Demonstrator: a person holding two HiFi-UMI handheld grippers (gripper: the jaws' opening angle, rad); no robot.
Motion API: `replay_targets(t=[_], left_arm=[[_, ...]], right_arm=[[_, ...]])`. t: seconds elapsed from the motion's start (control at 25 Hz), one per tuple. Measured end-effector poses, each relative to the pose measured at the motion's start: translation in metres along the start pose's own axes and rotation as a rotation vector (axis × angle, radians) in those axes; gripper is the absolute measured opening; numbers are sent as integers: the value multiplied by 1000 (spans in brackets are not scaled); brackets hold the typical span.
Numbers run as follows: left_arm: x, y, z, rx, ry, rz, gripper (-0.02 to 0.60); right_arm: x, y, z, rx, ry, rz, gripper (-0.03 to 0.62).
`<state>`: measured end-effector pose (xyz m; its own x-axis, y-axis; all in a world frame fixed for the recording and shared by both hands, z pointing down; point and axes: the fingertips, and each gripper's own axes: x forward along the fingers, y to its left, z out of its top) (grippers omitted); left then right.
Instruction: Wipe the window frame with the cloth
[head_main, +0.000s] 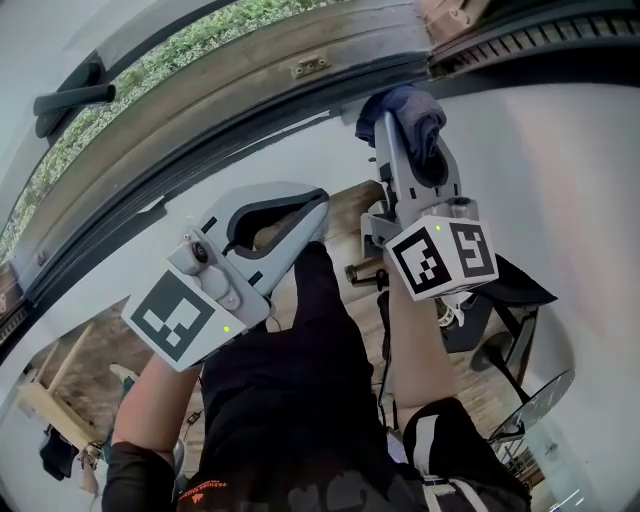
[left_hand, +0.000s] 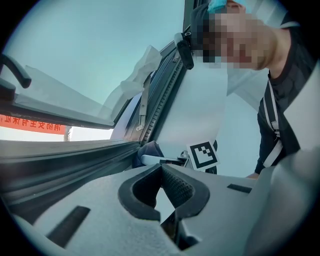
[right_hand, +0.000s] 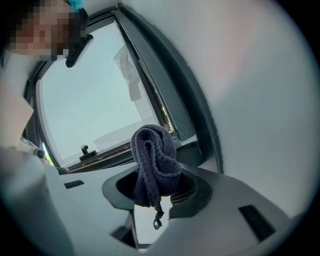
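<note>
Left gripper (head_main: 318, 205) sits nearest, hanging below the window frame (head_main: 250, 90) and off the job. My worry is that the frame's track looks ridged, so the bunched cloth (head_main: 415, 108) pressed up by the frame could snag and tug loose from the right gripper (head_main: 412, 135). Right jaws are clamped on the cloth, held apart only by its bulk. Left jaws are together with nothing in them.
</note>
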<state>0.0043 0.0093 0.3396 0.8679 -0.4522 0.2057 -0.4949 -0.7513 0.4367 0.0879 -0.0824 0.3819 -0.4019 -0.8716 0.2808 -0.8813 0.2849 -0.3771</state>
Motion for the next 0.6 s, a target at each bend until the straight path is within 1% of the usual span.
replay_targets(t=[0.24,0.6], left_arm=[[-15,-1,-1,0,-10,8,20],[-43,3,0,2,-28,36,20]], right_arm=[[2,22,-13,-4,27,29,121],[4,49,-27,-5,57,47,121]])
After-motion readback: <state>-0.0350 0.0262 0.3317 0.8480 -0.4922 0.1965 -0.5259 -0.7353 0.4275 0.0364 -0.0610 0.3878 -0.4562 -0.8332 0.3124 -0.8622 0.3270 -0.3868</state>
